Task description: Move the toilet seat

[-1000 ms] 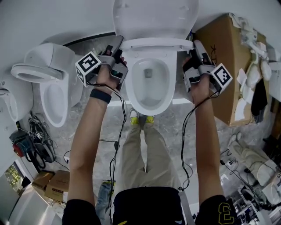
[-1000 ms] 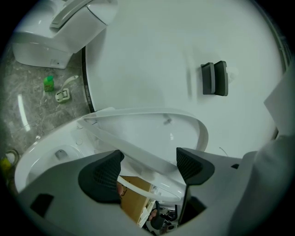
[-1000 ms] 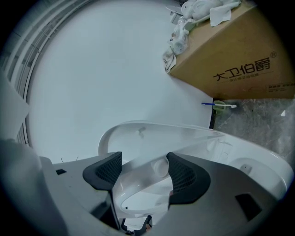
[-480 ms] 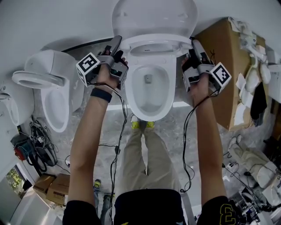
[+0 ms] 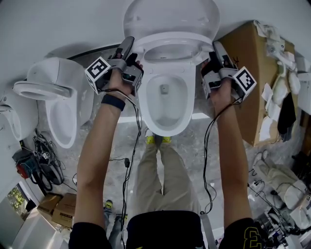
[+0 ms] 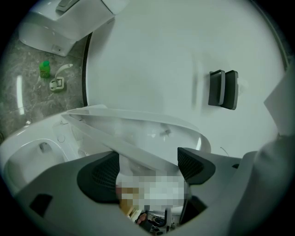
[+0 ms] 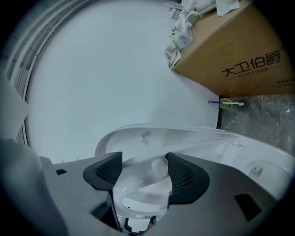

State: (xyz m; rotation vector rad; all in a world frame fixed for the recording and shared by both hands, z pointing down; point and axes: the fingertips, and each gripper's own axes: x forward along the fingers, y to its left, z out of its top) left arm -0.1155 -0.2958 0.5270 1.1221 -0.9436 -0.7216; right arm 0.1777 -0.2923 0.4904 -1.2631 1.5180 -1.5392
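The toilet seat (image 5: 167, 39) stands half raised, tilted between the open bowl (image 5: 144, 99) below it and the upright lid (image 5: 170, 14) behind it, clear of the bowl's rim at its front end. It is carried from both sides: the left gripper (image 5: 128, 46) has the seat's left edge between its jaws and the right gripper (image 5: 216, 48) has the right edge. In the left gripper view the white rim (image 6: 138, 138) runs slantwise through the gap with both dark pads against it, and in the right gripper view the rim (image 7: 152, 133), one of its round bumpers showing, fills the space between the pads – so each tool is clamped on the seat, jaws set wide. Both arms reach forward over the person's legs. A second toilet (image 5: 53, 92) stands to the left, its own seat lifted, and a cardboard box (image 5: 248, 73) – printed on its side, rags piled on top – stands just beside the bowl on the right. The floor is grey marbled stone with cables across it, and a dark fitting (image 6: 223, 89) hangs on the white wall.
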